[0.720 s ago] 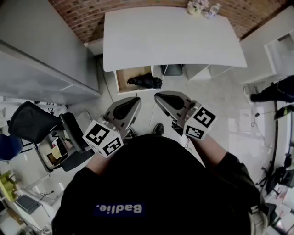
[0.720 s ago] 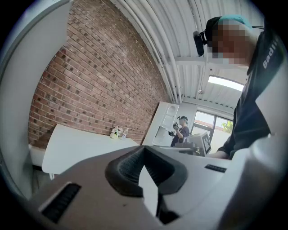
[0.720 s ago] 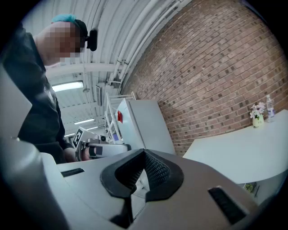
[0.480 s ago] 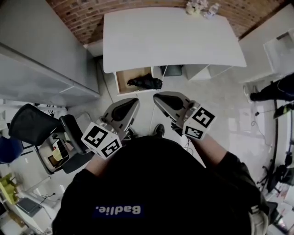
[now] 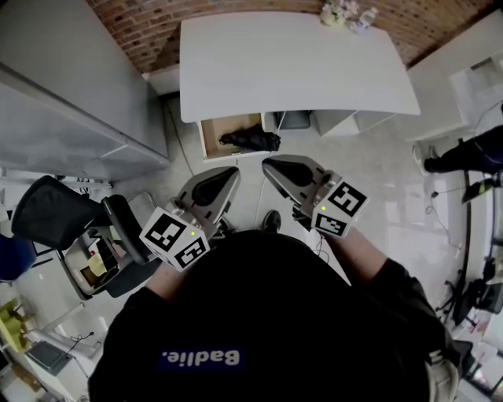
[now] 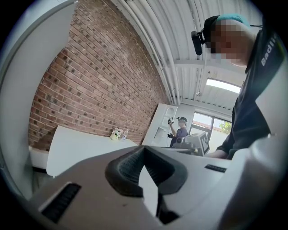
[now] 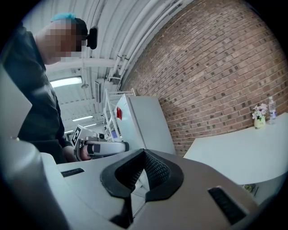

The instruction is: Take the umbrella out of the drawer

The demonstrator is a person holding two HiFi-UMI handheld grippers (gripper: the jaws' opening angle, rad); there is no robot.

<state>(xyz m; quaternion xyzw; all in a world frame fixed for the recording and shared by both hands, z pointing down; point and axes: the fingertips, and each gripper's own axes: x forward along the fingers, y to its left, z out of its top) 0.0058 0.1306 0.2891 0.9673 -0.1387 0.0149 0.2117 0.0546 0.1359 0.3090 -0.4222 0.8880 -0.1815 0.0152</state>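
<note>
A black folded umbrella (image 5: 250, 140) lies in the open wooden drawer (image 5: 211, 132) under the front edge of the white table (image 5: 291, 63). Both grippers are held close to the person's chest, well short of the drawer. My left gripper (image 5: 229, 173) is shut and empty, and points up towards the drawer's left part. My right gripper (image 5: 270, 165) is also shut with nothing in it, just right of the left one. In the left gripper view the jaws (image 6: 145, 153) meet at their tips; in the right gripper view the jaws (image 7: 144, 158) meet too. Neither gripper view shows the umbrella.
A black office chair (image 5: 55, 212) stands at the left by a grey cabinet (image 5: 63, 94). A small flower pot (image 5: 342, 13) sits at the table's far edge against the brick wall (image 5: 141, 31). Another person (image 5: 464, 153) stands at the right.
</note>
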